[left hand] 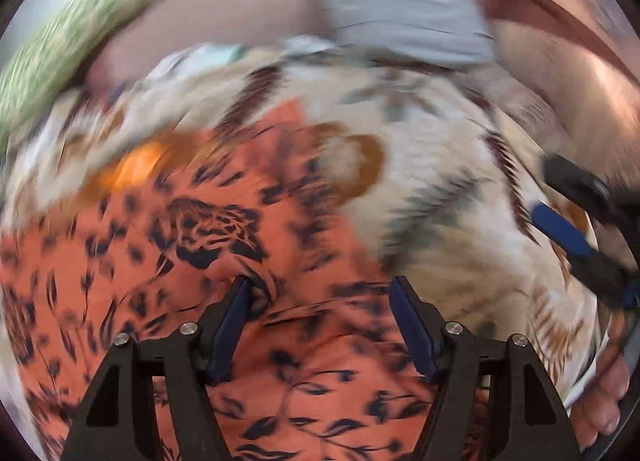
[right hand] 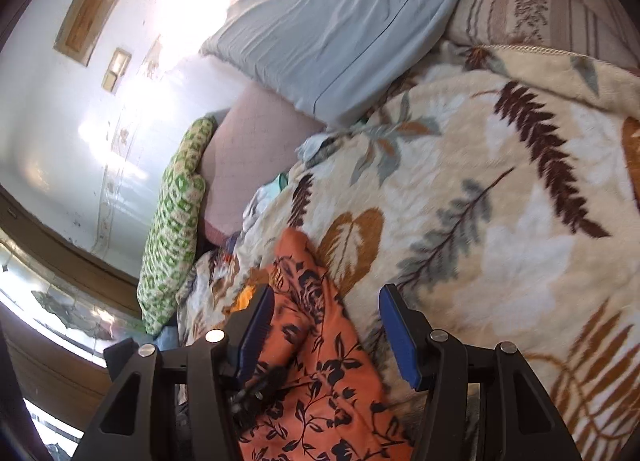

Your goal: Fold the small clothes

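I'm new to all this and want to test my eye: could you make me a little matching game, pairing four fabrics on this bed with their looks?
Things:
1. garment
2. blanket
3. pillow
4. cushion

Looks:
A. plain pale blue
B. cream with brown and grey leaves
C. green and white pattern
D. orange with dark floral print

Pairs: 1-D, 2-B, 3-A, 4-C

left gripper | black frame | blue pads | silver screws | right gripper same
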`<state>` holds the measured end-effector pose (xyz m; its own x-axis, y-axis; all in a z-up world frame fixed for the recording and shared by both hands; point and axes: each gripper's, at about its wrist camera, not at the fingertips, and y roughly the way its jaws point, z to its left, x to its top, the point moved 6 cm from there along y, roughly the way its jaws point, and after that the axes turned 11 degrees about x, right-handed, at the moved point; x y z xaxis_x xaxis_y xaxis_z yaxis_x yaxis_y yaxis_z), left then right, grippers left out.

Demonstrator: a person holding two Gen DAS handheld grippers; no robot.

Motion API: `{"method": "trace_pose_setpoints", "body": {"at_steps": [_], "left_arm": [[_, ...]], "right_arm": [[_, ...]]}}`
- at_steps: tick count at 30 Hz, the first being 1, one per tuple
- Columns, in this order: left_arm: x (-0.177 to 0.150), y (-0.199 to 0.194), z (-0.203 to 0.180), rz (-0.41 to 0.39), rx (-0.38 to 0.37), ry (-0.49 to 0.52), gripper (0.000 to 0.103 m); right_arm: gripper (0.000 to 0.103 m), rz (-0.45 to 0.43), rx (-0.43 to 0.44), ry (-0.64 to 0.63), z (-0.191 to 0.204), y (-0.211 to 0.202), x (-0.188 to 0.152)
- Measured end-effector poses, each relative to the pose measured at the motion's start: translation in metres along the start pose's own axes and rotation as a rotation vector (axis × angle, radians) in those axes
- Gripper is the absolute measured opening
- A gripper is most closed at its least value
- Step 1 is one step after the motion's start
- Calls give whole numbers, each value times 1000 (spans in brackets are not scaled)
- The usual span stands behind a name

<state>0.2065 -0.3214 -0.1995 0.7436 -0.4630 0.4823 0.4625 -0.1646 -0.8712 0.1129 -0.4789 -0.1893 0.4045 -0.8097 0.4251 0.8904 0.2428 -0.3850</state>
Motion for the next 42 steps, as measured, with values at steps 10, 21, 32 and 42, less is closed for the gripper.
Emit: {"method": "trace_pose_setpoints", "body": {"at_steps": [10, 21, 32, 42], "left_arm": [[12, -53, 51, -150, 50, -35, 71], [-55, -61, 262, -115, 381, -288, 71], [-105, -29, 320, -63, 378, -367, 71], [-145, 11, 344, 59, 352, -415, 74]], "right_arm": [[58, -30, -11, 6, -5, -12, 6], [58, 59, 34, -112, 38, 23, -23], [58, 228, 118, -179, 85, 87, -73], [58, 380, -132, -255, 56, 130, -111]]}}
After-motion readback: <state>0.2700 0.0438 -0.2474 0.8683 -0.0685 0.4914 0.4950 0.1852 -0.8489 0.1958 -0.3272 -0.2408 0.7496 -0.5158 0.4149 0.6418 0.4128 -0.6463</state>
